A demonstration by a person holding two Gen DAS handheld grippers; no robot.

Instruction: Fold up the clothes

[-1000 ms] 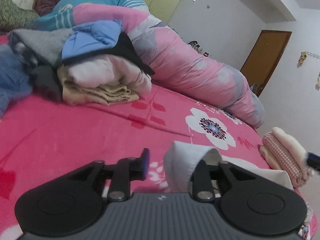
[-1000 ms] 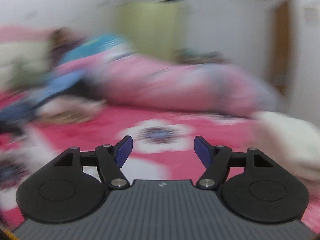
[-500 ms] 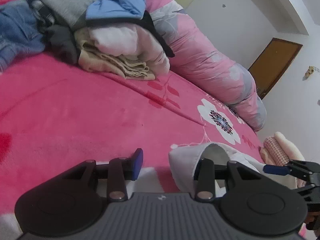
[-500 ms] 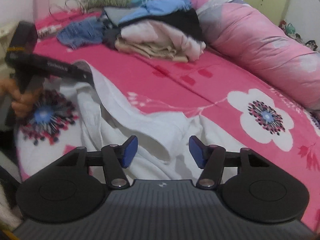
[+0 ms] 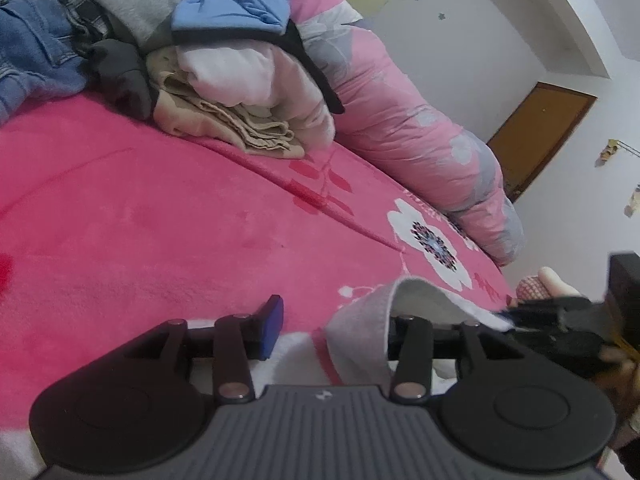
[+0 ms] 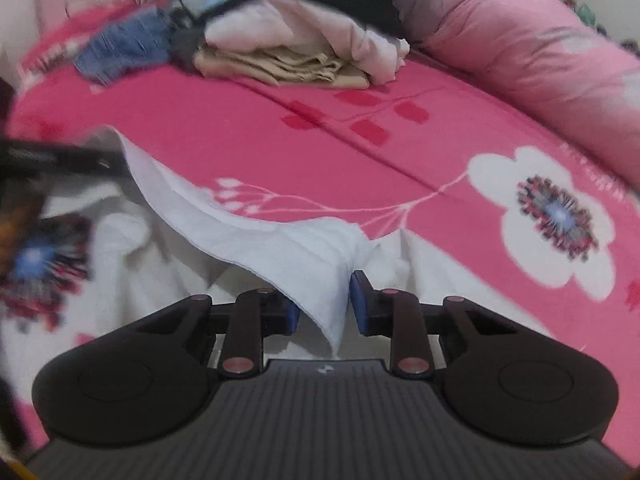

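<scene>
A white garment (image 6: 280,248) lies crumpled on the pink flowered blanket (image 6: 280,148) at the bed's near edge. My right gripper (image 6: 322,308) is shut on a raised fold of it, and the cloth fills the narrow gap between the blue pads. In the left wrist view the garment's edge (image 5: 360,320) drapes over the right finger and hides it. My left gripper (image 5: 332,328) stands open, with blanket showing between its left pad (image 5: 272,326) and the cloth. The right gripper (image 5: 560,316) appears blurred there, at the cloth's far end. The left gripper (image 6: 60,158) holds up the corner at the left.
A heap of clothes (image 5: 240,80) sits at the back of the bed, with jeans (image 5: 28,52) beside it. A rolled pink quilt (image 5: 400,120) runs along the far side. Folded items (image 5: 536,284) lie at the right edge. A brown door (image 5: 536,136) stands beyond.
My right gripper has come down onto the white garment and its fingers have closed from wide apart onto a fold. The left gripper has tilted lower, with the cloth still draped over its finger.
</scene>
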